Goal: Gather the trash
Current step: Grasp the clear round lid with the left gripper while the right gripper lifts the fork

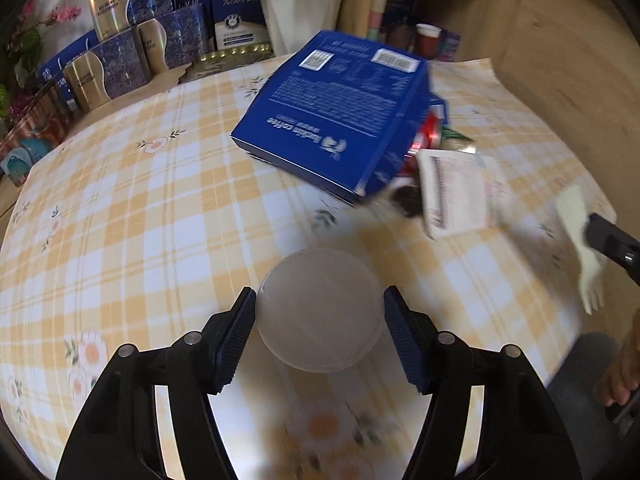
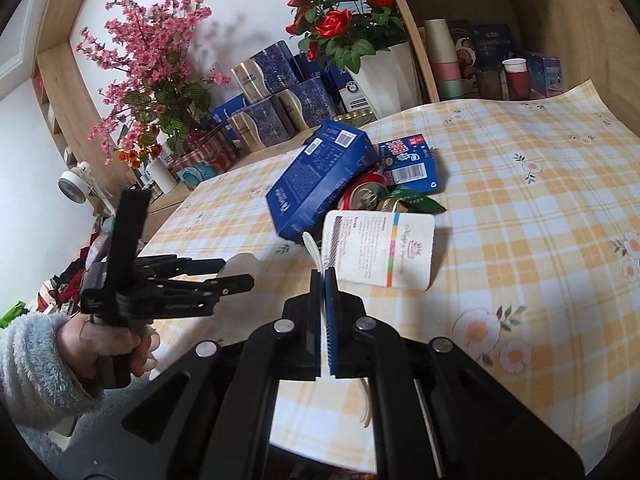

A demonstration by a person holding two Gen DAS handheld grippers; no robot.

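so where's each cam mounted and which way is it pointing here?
Left wrist: on the left gripper, looking forward and down along its fingers at a translucent cup held between them, over the checked tablecloth; the right gripper shows at the right edge.
Right wrist: on the right gripper, looking across the table, shut on a white plastic fork; the left gripper and the person's left hand show at left.
Shared: the blue box, crushed red can and white card.

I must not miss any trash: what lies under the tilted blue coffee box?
The blue cardboard coffee box leans on a crushed red drink can, beside a green wrapper. Anything deeper beneath is covered.
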